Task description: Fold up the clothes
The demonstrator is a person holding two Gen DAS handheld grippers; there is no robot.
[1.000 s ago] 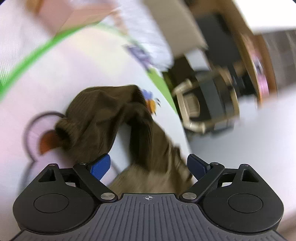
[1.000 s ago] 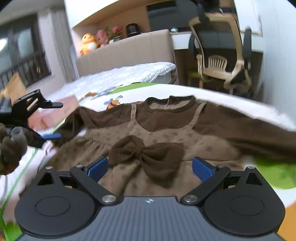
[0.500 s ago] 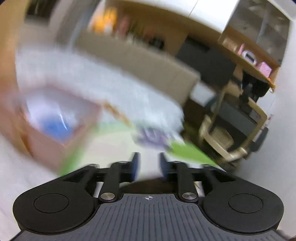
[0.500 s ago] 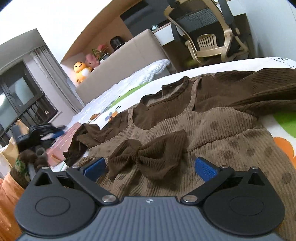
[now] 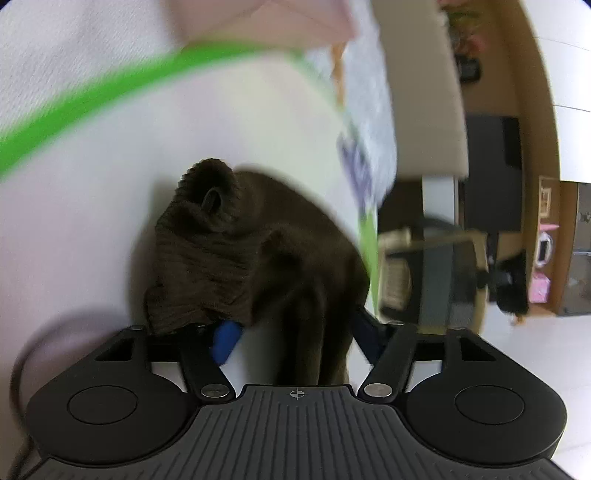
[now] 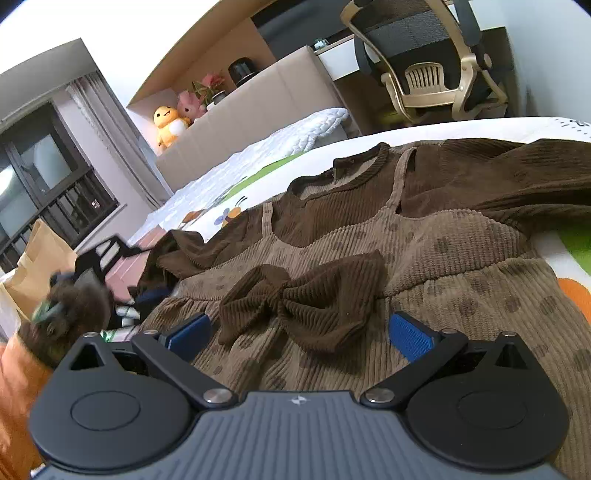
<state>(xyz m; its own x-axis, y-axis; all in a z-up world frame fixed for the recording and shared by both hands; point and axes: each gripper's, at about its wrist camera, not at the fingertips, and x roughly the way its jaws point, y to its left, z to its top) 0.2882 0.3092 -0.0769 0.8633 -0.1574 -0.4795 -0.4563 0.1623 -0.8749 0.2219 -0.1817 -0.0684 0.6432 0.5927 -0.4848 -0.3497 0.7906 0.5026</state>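
Note:
A brown corduroy dress (image 6: 461,258) with a dark brown bow (image 6: 306,295) lies spread on a white printed mat (image 5: 92,229). My right gripper (image 6: 299,334) hovers low over the skirt, open wide, with the bow lying between its blue pads (image 6: 412,336) and touching neither. In the left wrist view the dress's dark brown sleeve (image 5: 229,251) is bunched up. Part of it hangs down between the fingers of my left gripper (image 5: 295,336) and drapes over the left finger. Its jaws are closing, and a white gap shows beside the left pad (image 5: 225,341).
A pink box (image 5: 266,22) sits at the mat's far edge past a green line (image 5: 110,92). An office chair (image 6: 428,74), a padded headboard (image 6: 266,107) with plush toys (image 6: 170,122) and a paper bag (image 6: 40,258) surround the bed. A person's fuzzy sleeve (image 6: 70,306) is at the left.
The left gripper swung up toward the room, then came back down onto the sleeve with its jaws narrower. The right gripper dropped closer to the dress and rolled slightly.

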